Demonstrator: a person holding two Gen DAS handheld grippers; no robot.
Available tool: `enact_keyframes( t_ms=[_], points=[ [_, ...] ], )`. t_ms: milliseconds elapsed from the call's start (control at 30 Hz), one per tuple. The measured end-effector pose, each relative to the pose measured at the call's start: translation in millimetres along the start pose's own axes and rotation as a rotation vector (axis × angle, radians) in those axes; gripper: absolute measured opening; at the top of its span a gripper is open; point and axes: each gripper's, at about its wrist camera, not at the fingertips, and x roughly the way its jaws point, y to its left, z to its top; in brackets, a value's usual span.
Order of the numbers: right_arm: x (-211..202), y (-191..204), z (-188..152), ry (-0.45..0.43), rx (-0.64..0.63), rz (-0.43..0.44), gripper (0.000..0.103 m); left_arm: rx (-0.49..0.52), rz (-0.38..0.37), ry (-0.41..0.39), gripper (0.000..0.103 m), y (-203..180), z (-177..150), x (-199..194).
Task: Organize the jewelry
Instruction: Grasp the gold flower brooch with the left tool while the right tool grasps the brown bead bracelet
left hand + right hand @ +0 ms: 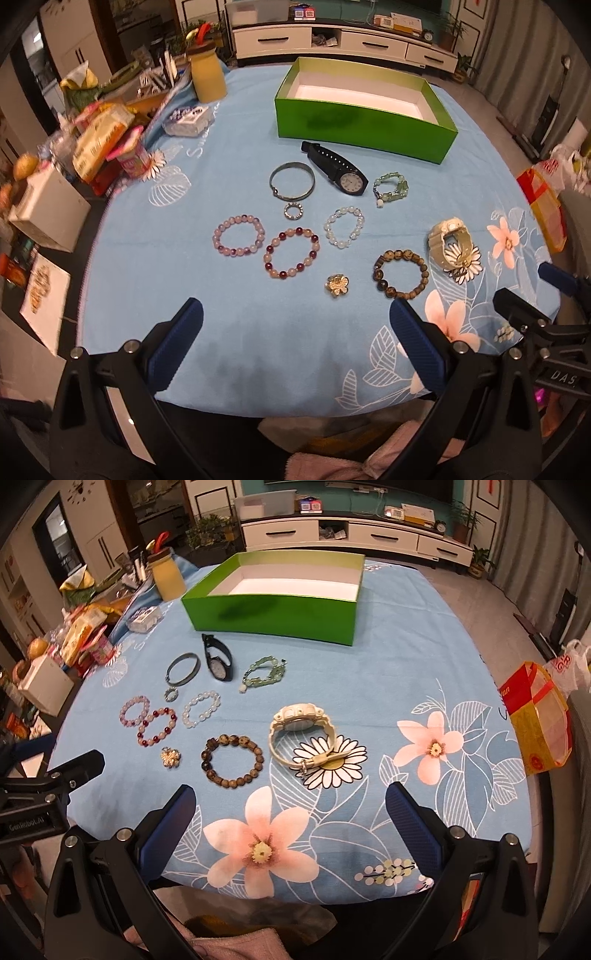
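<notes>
An open green box (364, 127) (273, 614) with a white, empty inside stands at the far side of the blue cloth. In front of it lie a black watch (338, 168) (218, 662), a metal bangle (291, 181), a green bead bracelet (391, 186), a small ring (293, 211), several bead bracelets (239, 236), a gold flower brooch (337, 285) and a cream watch (452, 243) (303, 734). My left gripper (295, 319) is open and empty near the front edge. My right gripper (290, 805) is open and empty over the flower print.
A yellow jar (207, 77) and a heap of snack packets (103, 144) crowd the table's left side. A white carton (48, 210) sits at the left edge. A red and yellow bag (535, 720) hangs beyond the right edge.
</notes>
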Motion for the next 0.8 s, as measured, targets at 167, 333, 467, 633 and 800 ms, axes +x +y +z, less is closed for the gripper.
enact_keyframes(
  t_ms=[167,333,467,633,800],
  points=[
    [-1,-12,1,-0.031,0.020,0.003,0.102,-0.046,-0.058,-0.022,0.101,10,-1,10],
    [7,-18,-5,-0.046,0.002,0.010,0.102,-0.057,-0.051,-0.067,0.101,19,-3,22],
    [20,-20,-14,-0.026,-0.008,0.036,0.102,-0.053,-0.035,-0.081,0.101,24,-8,35],
    [24,-15,-22,-0.051,-0.031,0.111,0.102,-0.026,-0.020,-0.104,0.101,31,-17,47],
    [30,-1,-27,-0.043,-0.079,0.224,0.087,0.000,-0.104,-0.097,0.085,29,-27,55]
  ],
)
